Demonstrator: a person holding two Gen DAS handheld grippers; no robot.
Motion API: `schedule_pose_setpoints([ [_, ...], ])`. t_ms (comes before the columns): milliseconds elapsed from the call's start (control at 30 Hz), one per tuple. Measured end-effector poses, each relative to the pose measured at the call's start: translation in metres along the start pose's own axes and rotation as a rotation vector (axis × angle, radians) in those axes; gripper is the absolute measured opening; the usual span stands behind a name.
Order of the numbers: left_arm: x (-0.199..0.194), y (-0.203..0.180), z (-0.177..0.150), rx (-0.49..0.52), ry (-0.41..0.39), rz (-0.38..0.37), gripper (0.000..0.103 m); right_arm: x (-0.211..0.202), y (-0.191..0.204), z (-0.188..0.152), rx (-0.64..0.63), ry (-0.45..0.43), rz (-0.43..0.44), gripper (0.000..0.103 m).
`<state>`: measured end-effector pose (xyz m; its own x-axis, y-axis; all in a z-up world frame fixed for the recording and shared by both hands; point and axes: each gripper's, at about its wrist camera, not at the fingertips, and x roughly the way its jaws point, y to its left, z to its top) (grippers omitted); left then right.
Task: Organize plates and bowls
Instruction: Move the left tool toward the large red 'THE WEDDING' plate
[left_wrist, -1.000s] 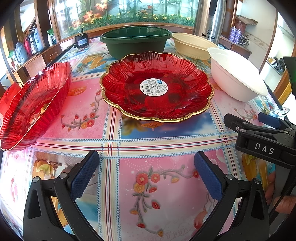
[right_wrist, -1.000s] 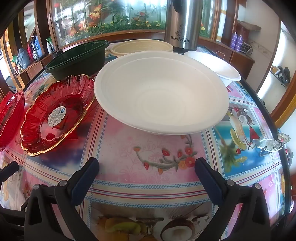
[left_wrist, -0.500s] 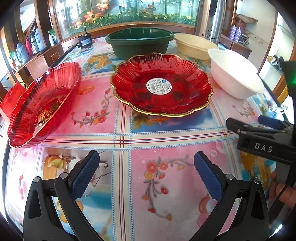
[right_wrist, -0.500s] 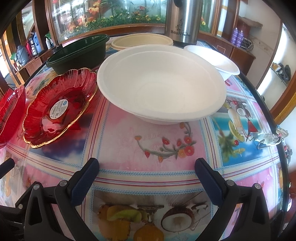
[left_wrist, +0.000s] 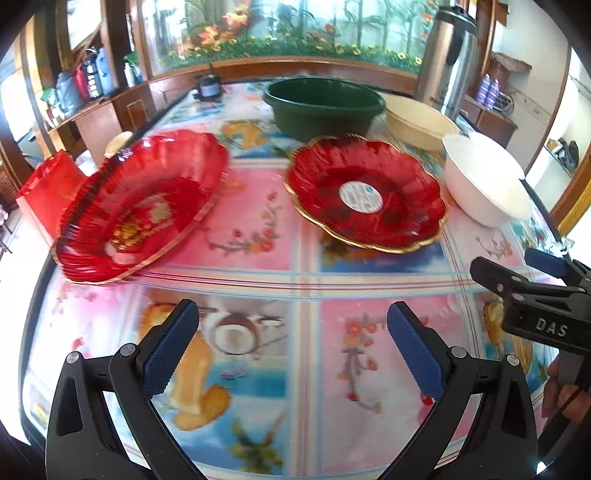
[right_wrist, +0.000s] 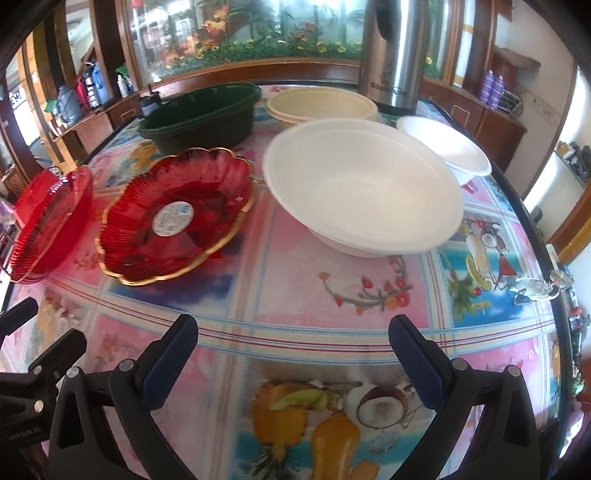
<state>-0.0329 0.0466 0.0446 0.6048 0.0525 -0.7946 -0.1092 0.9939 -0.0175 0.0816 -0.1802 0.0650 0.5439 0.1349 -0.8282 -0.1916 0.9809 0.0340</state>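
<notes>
Two red gold-rimmed plates lie on the flowered tablecloth: one with a white sticker at the middle, another at the left edge. A large white bowl sits right of the sticker plate, a smaller white bowl behind it. A dark green bowl and a cream bowl stand at the back. My left gripper is open over bare cloth, short of both plates. My right gripper is open, short of the white bowl.
A steel thermos stands at the back right. A red bag sits beyond the table's left edge. Wooden cabinets and a flower display ring the table. A hand holds the right gripper at the right edge.
Both grippers have pulled back toward the near edge. The left view has swung left, so the left red plate now sits nearer its middle. No dish has moved.
</notes>
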Motion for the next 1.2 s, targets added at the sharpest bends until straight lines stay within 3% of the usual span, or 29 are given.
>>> schedule_pose_setpoints([
  [433, -0.007, 0.052, 0.012, -0.098, -0.019, 0.061, 0.103, -0.006, 0.047, 0.02, -0.112, -0.026, 0.11, 0.102],
  [1200, -0.008, 0.127, 0.037, -0.195, -0.025, 0.156, 0.103, -0.004, 0.124, 0.063, -0.232, -0.063, 0.169, 0.102],
])
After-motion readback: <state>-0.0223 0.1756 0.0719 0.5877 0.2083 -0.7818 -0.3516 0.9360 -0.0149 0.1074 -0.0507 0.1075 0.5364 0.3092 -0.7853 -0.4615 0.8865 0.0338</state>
